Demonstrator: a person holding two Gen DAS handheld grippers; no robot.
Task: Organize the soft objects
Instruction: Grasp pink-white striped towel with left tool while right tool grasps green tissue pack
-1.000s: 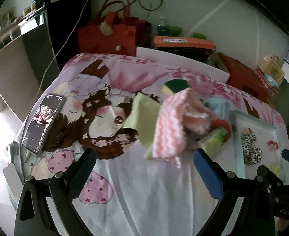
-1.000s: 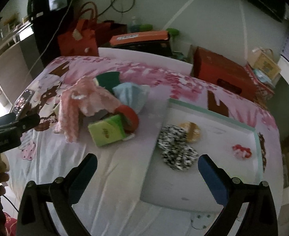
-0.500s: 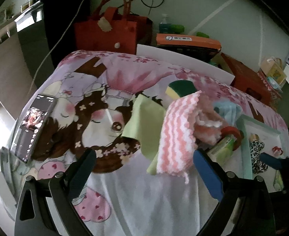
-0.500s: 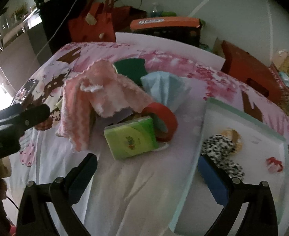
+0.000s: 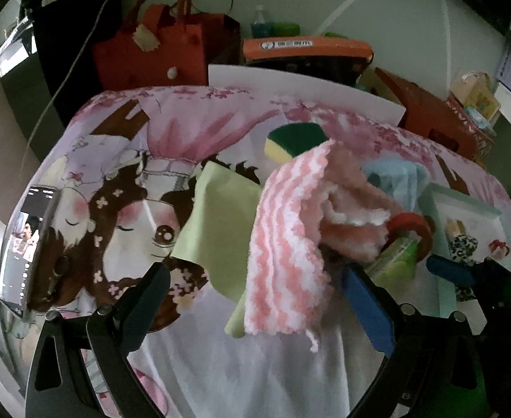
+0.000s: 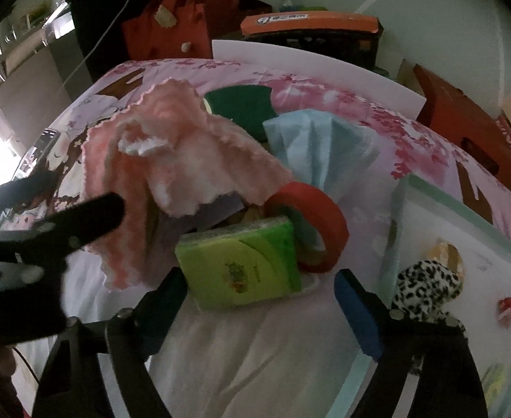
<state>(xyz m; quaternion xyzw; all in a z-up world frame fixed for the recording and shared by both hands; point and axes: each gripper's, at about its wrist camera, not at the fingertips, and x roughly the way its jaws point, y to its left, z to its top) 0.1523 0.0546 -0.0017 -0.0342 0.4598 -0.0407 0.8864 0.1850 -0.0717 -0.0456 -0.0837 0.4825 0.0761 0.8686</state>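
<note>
A pile of soft things lies on the pink cartoon bedsheet [image 5: 123, 188]. It holds a pink-and-white striped cloth [image 5: 286, 244] [image 6: 178, 160], a light green cloth [image 5: 220, 230], a blue cloth [image 6: 318, 142], a green-and-yellow sponge [image 5: 293, 139] and a red tape ring [image 6: 311, 219]. My left gripper [image 5: 255, 306] stands open just before the striped cloth's hanging edge. My right gripper [image 6: 260, 310] is closing around a green tissue pack [image 6: 245, 264]. The pack lies between the jaws, and the pads do not press on it.
A white tray [image 6: 464, 209] with a mint rim sits at the right and holds a leopard-print item [image 6: 426, 289] and a small red item [image 6: 509, 310]. A phone [image 5: 25, 244] lies at the sheet's left edge. Red bags [image 5: 164, 48] and boxes stand behind the bed.
Both grippers have come lower and closer to the pile. The right gripper's jaws have narrowed around the tissue pack. The left gripper has drawn up to the striped cloth.
</note>
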